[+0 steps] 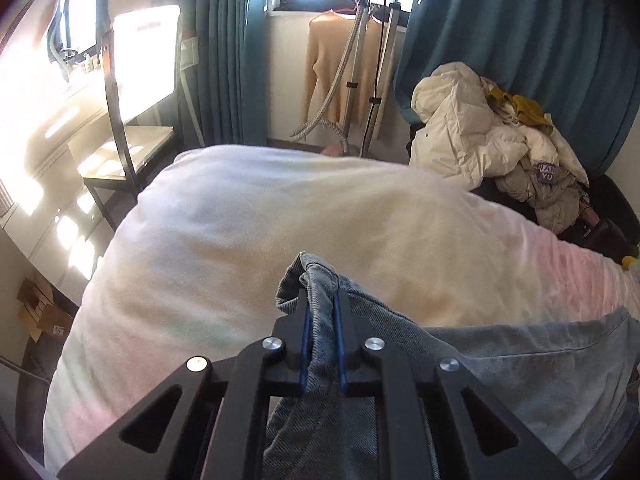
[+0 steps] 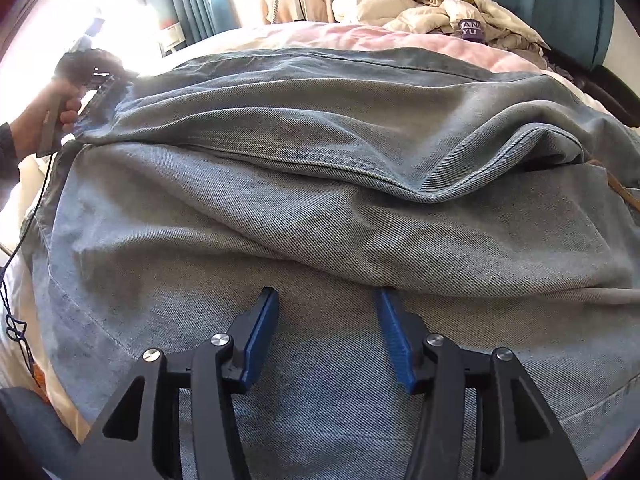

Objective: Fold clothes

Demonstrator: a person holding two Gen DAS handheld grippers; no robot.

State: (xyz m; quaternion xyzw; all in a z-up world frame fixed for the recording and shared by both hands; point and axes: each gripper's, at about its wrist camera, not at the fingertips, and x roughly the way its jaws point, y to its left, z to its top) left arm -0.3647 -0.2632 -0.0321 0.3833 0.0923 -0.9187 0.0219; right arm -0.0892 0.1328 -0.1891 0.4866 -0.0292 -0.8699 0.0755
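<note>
- Denim garment [image 2: 320,184] lies spread on the bed [image 1: 240,216]; your left gripper [image 1: 320,300] is clamped on a bunched edge of it, lifted.
- Your right gripper [image 2: 326,300] hovers wide apart over the cloth, holding nothing.
- A fold looks under way; next, carry the pinched edge across and lay it flat.
- Only the right view shows your left hand [image 2: 44,120]; only the left shows the pinch itself.

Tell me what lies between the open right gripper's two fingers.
Only flat denim of the jeans lies under the gap of the right gripper; nothing is pinched between its fingers. The right wrist view shows this.
</note>
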